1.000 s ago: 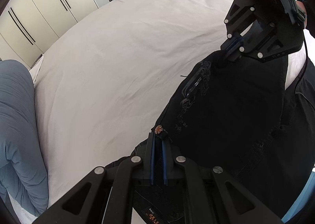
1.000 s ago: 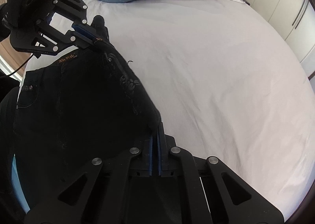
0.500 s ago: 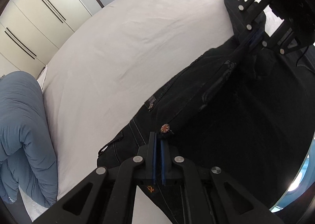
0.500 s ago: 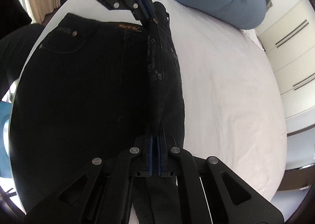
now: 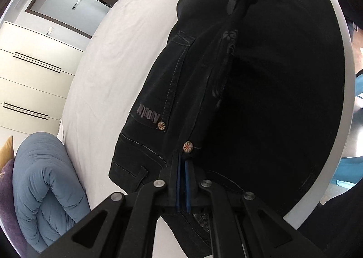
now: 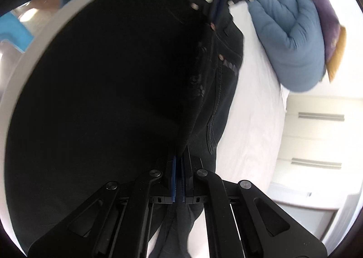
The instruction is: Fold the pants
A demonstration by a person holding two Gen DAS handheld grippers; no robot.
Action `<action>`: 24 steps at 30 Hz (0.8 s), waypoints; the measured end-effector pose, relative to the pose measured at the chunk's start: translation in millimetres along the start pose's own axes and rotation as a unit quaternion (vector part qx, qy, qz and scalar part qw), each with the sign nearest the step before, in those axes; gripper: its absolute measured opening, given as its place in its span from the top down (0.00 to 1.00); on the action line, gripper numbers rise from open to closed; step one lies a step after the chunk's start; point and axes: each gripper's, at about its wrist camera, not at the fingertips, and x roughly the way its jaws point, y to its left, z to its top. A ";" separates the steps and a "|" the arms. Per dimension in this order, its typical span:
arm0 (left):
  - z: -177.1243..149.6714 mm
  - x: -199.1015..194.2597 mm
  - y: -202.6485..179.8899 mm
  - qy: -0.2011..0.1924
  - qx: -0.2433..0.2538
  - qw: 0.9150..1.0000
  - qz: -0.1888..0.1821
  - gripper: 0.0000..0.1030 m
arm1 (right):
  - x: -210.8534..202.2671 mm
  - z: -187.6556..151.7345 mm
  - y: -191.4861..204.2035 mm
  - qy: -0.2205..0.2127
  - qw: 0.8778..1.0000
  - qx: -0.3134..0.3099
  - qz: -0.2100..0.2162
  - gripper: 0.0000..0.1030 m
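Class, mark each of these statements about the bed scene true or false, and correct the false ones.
1. Both tools are shut on the pants. True: left tool, right tool.
2. The pants are light blue. False: they are black.
3. A blue duvet lies on the bed. True.
4. The pants show copper-coloured buttons. True.
5. The sheet is striped. False: it is plain white.
6. The left tool is empty. False: dark fabric sits between its fingers.
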 end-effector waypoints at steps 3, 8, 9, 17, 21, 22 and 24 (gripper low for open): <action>-9.7 1.2 -5.1 0.002 0.012 1.000 0.006 0.97 | -19.4 25.6 32.3 -0.006 0.999 -0.036 -0.005 0.98; -28.1 -7.2 -27.7 0.007 0.025 1.000 -0.004 0.97 | -44.9 58.7 78.1 -0.015 0.998 -0.068 0.000 0.98; -33.0 -7.7 -30.4 0.006 0.030 1.000 -0.005 0.97 | -47.2 61.6 85.9 -0.015 0.997 -0.071 0.002 0.98; -45.7 -12.6 -55.7 0.009 0.037 0.999 0.002 0.97 | -51.5 89.0 110.0 -0.011 0.998 -0.068 0.009 0.98; -45.4 -19.2 -64.9 0.008 0.037 0.999 0.002 0.97 | -43.2 90.8 100.5 -0.010 0.998 -0.065 0.013 0.98; -45.7 -20.0 -66.9 0.009 0.039 0.999 0.004 0.97 | -43.4 88.6 100.6 -0.009 0.998 -0.064 0.013 0.98; -45.1 -23.4 -74.0 0.010 0.037 0.999 0.006 0.97 | -43.4 94.4 104.1 -0.008 0.998 -0.063 0.011 0.98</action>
